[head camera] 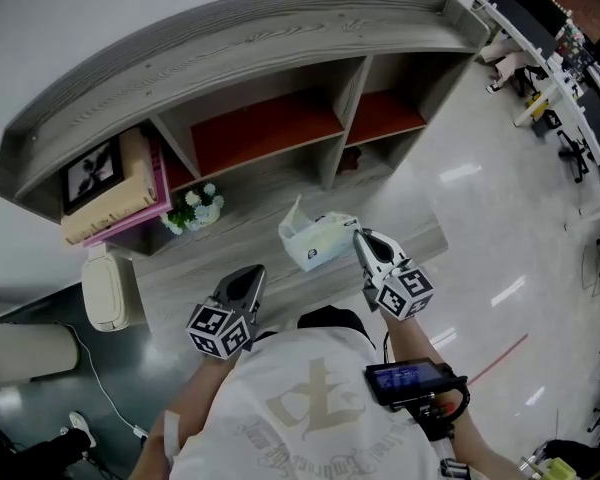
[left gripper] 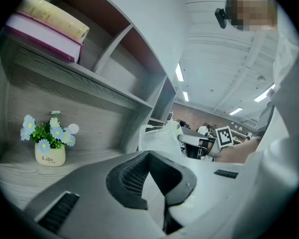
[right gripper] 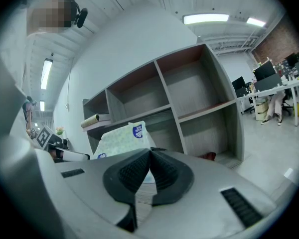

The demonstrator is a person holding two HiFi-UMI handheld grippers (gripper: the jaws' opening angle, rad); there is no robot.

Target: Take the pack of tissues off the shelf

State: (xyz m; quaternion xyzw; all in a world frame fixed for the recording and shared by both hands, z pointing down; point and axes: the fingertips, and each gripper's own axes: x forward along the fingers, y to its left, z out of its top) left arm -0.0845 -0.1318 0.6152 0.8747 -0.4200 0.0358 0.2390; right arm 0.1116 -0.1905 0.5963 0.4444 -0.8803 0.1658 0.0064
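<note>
The pack of tissues point(head camera: 315, 240), white with a pale print, stands on the grey shelf's lower ledge point(head camera: 250, 218), in front of the divider. My right gripper point(head camera: 360, 236) is at the pack's right end, its jaws closed together on a thin edge of the wrapper. In the right gripper view the pack point(right gripper: 122, 138) rises just behind the closed tips point(right gripper: 150, 152). The left gripper point(head camera: 252, 273) hangs lower and to the left, apart from the pack, shut on nothing. In the left gripper view its tips point(left gripper: 148, 156) meet, with the pack point(left gripper: 159, 136) and the right gripper point(left gripper: 187, 139) beyond.
A small pot of blue flowers point(head camera: 193, 208) stands on the ledge left of the pack. Stacked books point(head camera: 120, 193) and a framed picture point(head camera: 90, 173) fill the upper left compartment. A red thing point(head camera: 348, 158) lies in a lower compartment. Office desks point(head camera: 570, 68) line the far right.
</note>
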